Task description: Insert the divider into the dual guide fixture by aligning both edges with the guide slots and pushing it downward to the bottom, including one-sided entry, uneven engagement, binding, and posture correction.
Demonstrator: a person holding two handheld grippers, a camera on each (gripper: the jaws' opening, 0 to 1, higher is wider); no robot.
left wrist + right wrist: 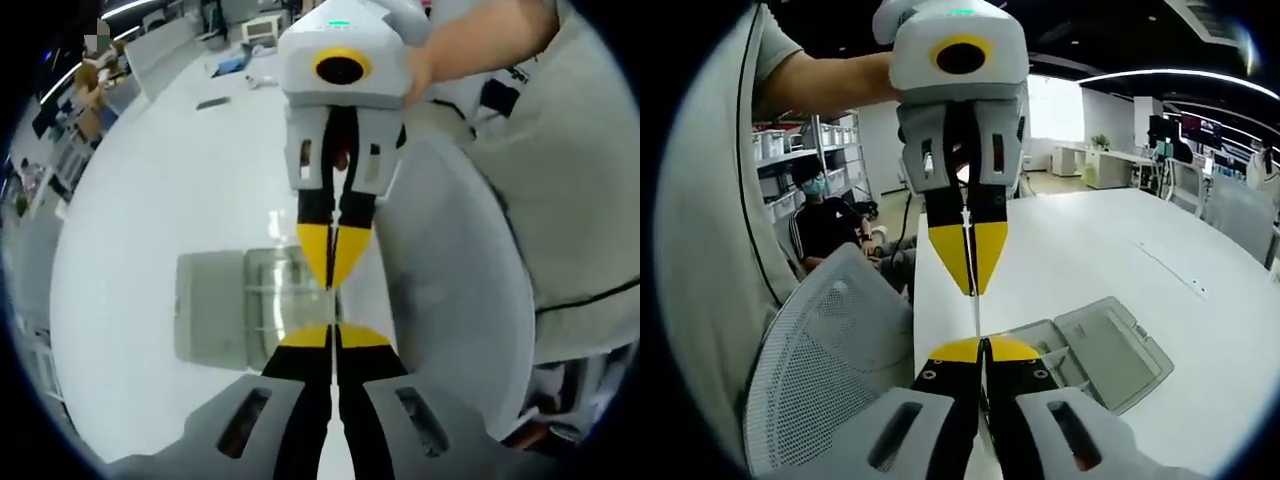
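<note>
While facing tip-to-tip, both tools pinch the divider

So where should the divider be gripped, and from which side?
Pinch the divider across its flat faces at opposite ends, left gripper and right gripper coming from either end, as now. It is a thin clear sheet seen edge-on, so only the faces offer hold; two holds likely keep it level.

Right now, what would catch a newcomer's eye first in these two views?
The two yellow-tipped grippers facing tip to tip, left gripper and right gripper, both shut on a thin clear divider held between them. Below lies the clear fixture on the white table.
</note>
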